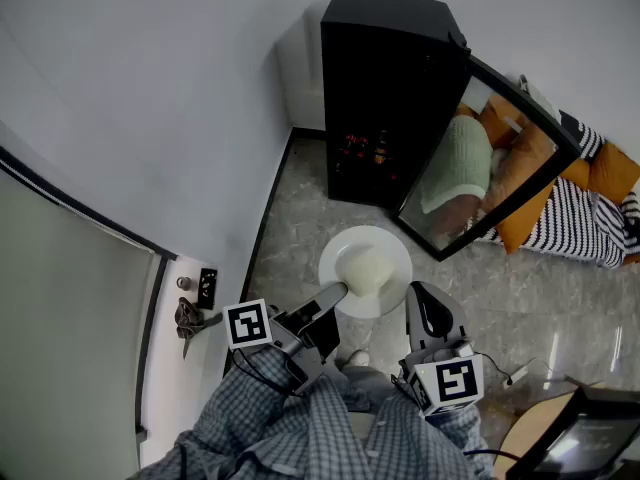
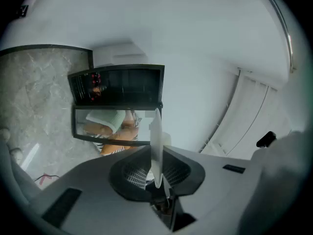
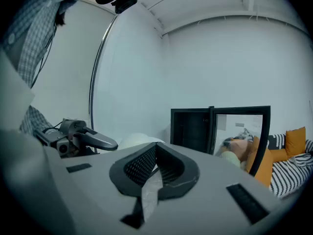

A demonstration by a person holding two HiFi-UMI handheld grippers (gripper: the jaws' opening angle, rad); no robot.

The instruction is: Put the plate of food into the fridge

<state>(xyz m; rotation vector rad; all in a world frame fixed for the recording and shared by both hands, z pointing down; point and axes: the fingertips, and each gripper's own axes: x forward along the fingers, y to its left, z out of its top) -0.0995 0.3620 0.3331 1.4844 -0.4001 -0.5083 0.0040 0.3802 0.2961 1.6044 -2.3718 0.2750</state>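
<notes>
Plate (image 1: 395,253) of food (image 1: 365,268) hangs level over the floor (image 1: 300,218), short of the open fridge (image 1: 385,88), its rim pinched by the left claw (image 1: 338,291) so nothing slides; the right claw (image 1: 424,303), closed, waits just beside, likely free to steady it

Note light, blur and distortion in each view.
Head view: soft even light; walls and the fridge lean, bent by the lens. Left gripper view: the plate, edge-on and close, is soft; corners go dark. Right gripper view: ceiling lines curve; the fridge is sharp.
</notes>
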